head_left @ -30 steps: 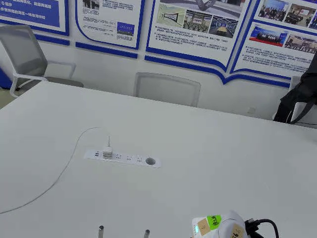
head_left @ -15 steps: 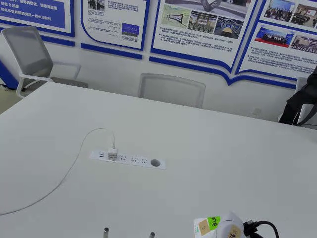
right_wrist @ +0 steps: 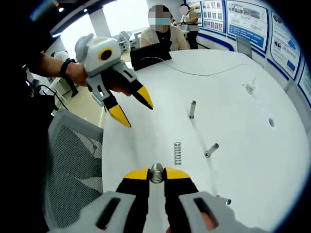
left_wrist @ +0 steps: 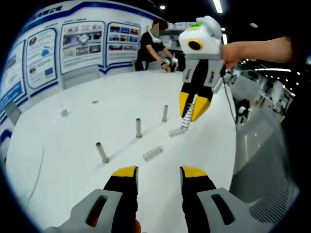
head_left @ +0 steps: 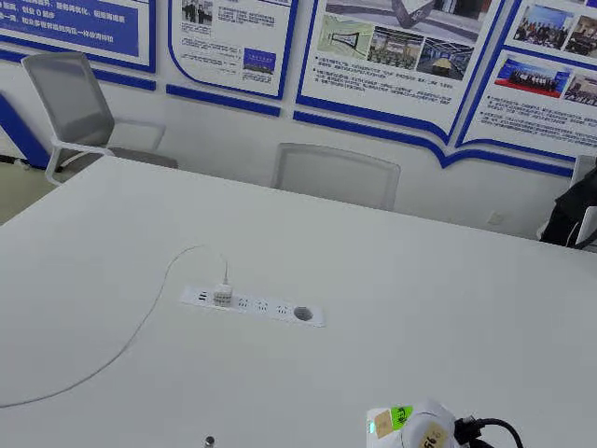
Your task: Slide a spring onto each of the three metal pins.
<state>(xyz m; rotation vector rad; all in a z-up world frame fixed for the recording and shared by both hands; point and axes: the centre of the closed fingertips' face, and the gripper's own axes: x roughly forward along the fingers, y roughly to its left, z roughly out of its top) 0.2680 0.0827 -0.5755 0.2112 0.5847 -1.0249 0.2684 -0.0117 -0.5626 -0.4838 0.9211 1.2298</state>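
Right gripper view: our right gripper point(right_wrist: 156, 174) is clamped on a spring point(right_wrist: 156, 171) by its end; it could sway and miss the pin point(right_wrist: 211, 150) ahead. We hold our left gripper point(right_wrist: 136, 112) with jaws apart.

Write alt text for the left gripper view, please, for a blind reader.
The right tool holds a spring above a white table where three metal pins stand bare. A loose spring lies near them, beyond the open left tool.

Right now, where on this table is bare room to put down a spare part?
Free: the broad table between the power strip and the chair opposite, also right of the strip. Crowded: around the three pins, where loose springs lie and the right gripper holds a spring.
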